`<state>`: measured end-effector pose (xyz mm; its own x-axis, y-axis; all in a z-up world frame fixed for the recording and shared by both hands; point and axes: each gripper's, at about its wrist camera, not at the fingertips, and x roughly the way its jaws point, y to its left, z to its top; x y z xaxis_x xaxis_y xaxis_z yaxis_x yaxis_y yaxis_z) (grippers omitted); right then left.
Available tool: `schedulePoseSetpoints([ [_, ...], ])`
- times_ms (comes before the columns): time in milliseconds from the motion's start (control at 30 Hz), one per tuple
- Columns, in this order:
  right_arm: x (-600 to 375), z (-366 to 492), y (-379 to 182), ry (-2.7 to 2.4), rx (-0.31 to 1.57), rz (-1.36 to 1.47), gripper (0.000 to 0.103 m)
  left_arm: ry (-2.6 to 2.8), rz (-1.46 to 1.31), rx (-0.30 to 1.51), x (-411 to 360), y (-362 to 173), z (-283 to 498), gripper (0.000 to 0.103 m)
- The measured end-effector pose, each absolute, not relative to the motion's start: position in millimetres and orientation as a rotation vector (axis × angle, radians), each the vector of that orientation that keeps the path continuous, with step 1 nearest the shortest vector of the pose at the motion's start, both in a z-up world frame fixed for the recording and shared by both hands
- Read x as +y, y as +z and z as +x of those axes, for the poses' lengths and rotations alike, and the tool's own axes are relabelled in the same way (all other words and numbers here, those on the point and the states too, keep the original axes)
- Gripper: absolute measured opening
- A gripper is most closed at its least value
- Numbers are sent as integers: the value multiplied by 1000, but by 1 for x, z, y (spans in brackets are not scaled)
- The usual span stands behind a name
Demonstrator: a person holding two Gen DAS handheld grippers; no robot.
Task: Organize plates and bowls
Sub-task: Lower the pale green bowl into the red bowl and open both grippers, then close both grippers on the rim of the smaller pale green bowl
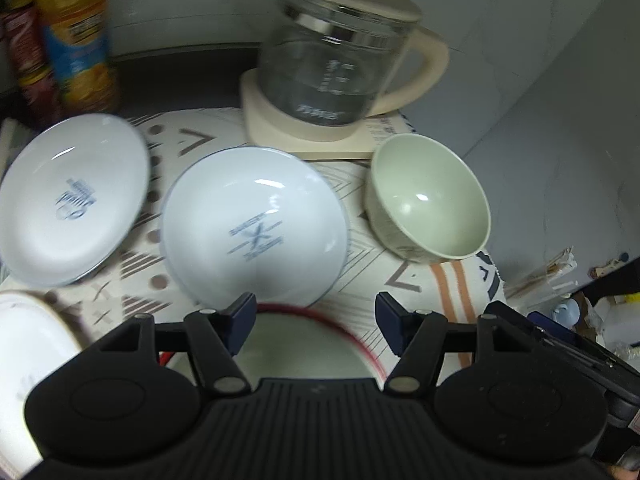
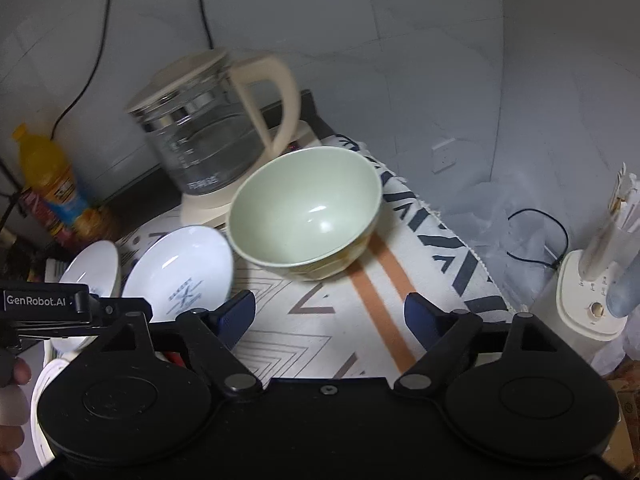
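Note:
On a patterned cloth [image 1: 224, 148] stand two white plates with blue print, one at the left [image 1: 72, 200] and one in the middle [image 1: 252, 228], and a pale green bowl [image 1: 432, 200] at the right. A red-rimmed bowl [image 1: 312, 344] lies right under my left gripper [image 1: 316, 316], which is open and empty. A white bowl with a gold rim [image 1: 28, 344] is at the lower left. In the right wrist view my right gripper [image 2: 330, 316] is open and empty above the cloth [image 2: 328, 332], with the green bowl [image 2: 304, 212] just ahead and the white plates [image 2: 184, 268] to the left.
A glass kettle with a cream handle [image 1: 340, 52] stands on its base behind the dishes. An orange drink bottle [image 1: 76, 36] and a red can [image 1: 24, 52] stand at the back left. A white appliance [image 2: 588, 300] with cables sits off the table's right edge.

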<state>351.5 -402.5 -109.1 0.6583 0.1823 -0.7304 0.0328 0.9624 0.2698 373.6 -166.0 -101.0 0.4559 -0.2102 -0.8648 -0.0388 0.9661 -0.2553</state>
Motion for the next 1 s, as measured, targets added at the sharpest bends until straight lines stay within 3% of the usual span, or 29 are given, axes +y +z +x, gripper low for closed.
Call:
schedulePoseSetpoints([
  [467,-419,385,-121,54,882,317,81,-171,-247,1106,-201,-114,428,63],
  [833,-420,413,-142,34,919,364,64,-204,-225,1137,-223,-140,454,59],
  [1000,-417,421,-150,20,931,385,57,-206,-221,1140,-229,-149,463,46],
])
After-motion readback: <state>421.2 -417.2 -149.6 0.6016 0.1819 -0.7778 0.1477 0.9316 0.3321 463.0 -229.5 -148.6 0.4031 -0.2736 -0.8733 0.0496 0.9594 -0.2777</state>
